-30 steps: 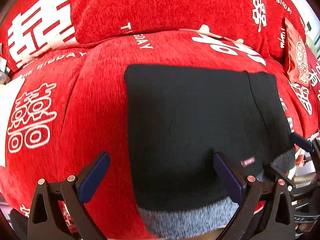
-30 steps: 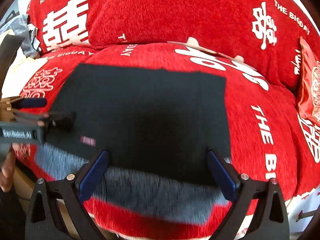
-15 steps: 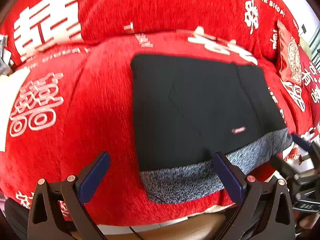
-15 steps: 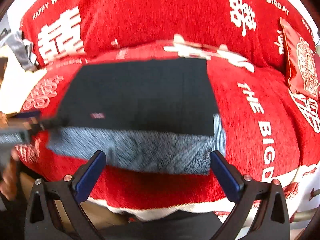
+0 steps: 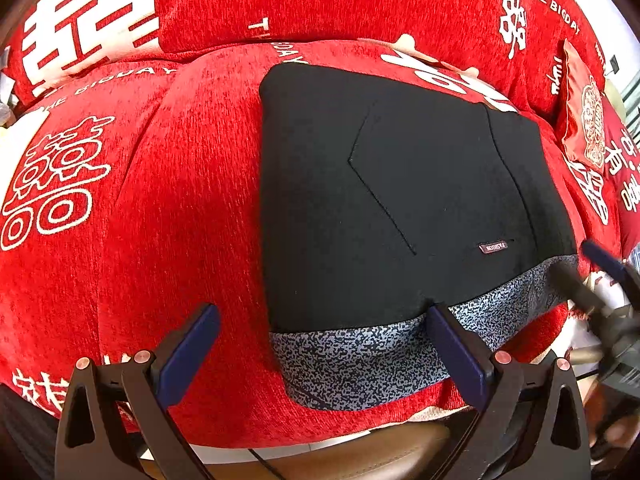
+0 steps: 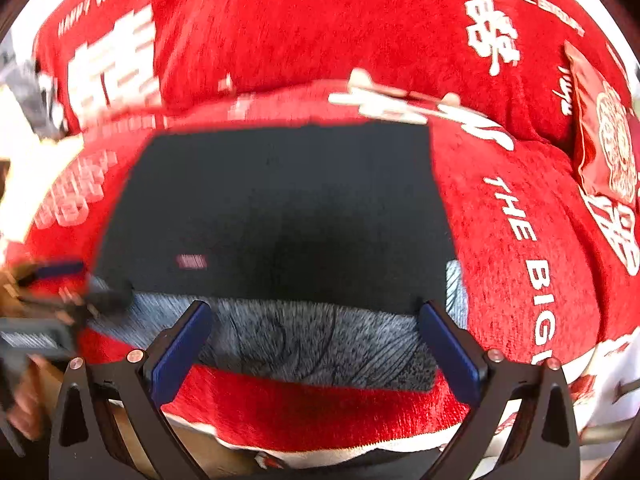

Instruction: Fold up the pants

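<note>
The black pants lie folded into a flat rectangle on the red sofa seat, with a grey speckled band along the near edge and a small label. My left gripper is open and empty, just in front of the band's left part. The pants also show in the right wrist view, blurred. My right gripper is open and empty over the near band. Each gripper appears at the other view's edge: the right one, the left one.
The sofa cover is red with white characters and lettering. A red cushion leans at the far right. The sofa's front edge drops off just below the grippers. Pale items sit at the far left.
Both grippers pulled back from the pants toward the sofa's front edge, then eased forward slightly. The grey band came into full view. Both stay open and empty.
</note>
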Available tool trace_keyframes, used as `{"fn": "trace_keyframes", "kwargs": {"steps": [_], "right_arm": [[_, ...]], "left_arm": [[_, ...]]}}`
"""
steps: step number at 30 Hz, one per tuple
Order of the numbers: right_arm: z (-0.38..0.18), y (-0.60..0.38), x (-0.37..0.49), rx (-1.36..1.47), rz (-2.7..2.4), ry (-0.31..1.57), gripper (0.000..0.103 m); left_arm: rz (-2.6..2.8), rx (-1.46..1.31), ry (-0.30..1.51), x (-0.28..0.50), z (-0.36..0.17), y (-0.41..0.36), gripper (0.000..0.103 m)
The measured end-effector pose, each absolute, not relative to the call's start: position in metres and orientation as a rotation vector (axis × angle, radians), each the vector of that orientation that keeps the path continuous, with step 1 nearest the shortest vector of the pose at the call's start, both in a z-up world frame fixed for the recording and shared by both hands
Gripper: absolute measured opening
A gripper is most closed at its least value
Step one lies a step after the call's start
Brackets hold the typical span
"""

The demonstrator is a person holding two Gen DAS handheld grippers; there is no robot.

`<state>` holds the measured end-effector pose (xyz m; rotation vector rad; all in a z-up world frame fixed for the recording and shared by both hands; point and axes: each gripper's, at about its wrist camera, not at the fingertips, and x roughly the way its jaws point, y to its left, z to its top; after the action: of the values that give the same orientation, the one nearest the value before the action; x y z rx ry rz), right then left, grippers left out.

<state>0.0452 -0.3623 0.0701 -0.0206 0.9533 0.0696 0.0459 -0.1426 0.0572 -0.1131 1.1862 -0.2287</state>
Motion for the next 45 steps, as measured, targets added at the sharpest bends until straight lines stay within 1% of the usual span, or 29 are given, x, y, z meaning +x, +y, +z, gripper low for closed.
{"fn": "trace_keyframes", "kwargs": {"steps": [3,6,7,8,10,15,18,22,26,29,30,31,32,33,34,35,36,37,41,45], "right_arm": [[0.075,-0.360,0.063,-0.025,0.067,0.943,0.103],[0.050,-0.354,0.090,-0.046,0.056,1.038,0.103],[0.044,-0.352,0.094,-0.065,0.044,1.045,0.103],[0.044,-0.348,0.095,-0.093,0.040,1.020,0.103],[0.045,-0.346,0.096,-0.100,0.040,1.028,0.103],[0.066,-0.373,0.077,-0.042,-0.012,0.954,0.103],[0.057,-0.403,0.079,0.018,-0.014,0.998,0.103],[0.034,-0.436,0.095,0.182,0.059,1.062,0.103],[0.008,-0.440,0.111,0.319,0.190,1.125,0.103],[0.003,-0.437,0.114,0.344,0.214,1.099,0.103],[0.004,-0.432,0.114,0.356,0.251,1.106,0.103],[0.005,-0.426,0.113,0.342,0.269,1.112,0.100],[0.009,-0.415,0.109,0.272,0.261,1.103,0.098],[0.012,-0.409,0.107,0.240,0.265,1.099,0.095],[0.017,-0.405,0.104,0.236,0.272,1.090,0.088],[0.023,-0.402,0.101,0.243,0.278,1.079,0.083],[0.032,-0.399,0.097,0.241,0.283,1.063,0.073],[0.040,-0.394,0.094,0.230,0.286,1.047,0.065],[0.069,-0.358,0.084,0.170,0.342,0.999,0.063],[0.089,-0.311,0.079,0.131,0.409,0.969,0.063]], "left_arm": [[-0.228,-0.113,1.186,0.046,0.057,-0.143,0.103],[-0.231,-0.112,1.187,0.046,0.057,-0.143,0.103],[-0.234,-0.111,1.192,0.047,0.056,-0.143,0.103],[-0.234,-0.111,1.193,0.047,0.055,-0.143,0.103],[-0.238,-0.119,1.195,0.046,0.055,-0.142,0.103],[-0.250,-0.164,1.162,0.052,0.068,-0.132,0.103],[-0.255,-0.223,1.205,0.069,0.060,-0.129,0.103],[-0.320,-0.366,1.288,0.096,0.041,-0.137,0.103],[-0.287,-0.357,1.280,0.104,0.040,-0.151,0.103],[-0.311,-0.349,1.255,0.103,0.040,-0.152,0.102],[-0.318,-0.340,1.244,0.102,0.041,-0.152,0.096],[-0.329,-0.312,1.220,0.099,0.043,-0.153,0.092],[-0.338,-0.287,1.202,0.096,0.048,-0.154,0.083],[-0.342,-0.266,1.192,0.095,0.052,-0.155,0.073],[-0.347,-0.255,1.185,0.095,0.056,-0.154,0.067],[-0.350,-0.249,1.177,0.094,0.059,-0.152,0.058],[-0.358,-0.251,1.171,0.093,0.064,-0.147,0.052],[-0.359,-0.255,1.169,0.092,0.067,-0.143,0.051],[-0.347,-0.257,1.141,0.083,0.086,-0.122,0.050],[-0.300,-0.268,1.098,0.074,0.107,-0.080,0.050]]}}
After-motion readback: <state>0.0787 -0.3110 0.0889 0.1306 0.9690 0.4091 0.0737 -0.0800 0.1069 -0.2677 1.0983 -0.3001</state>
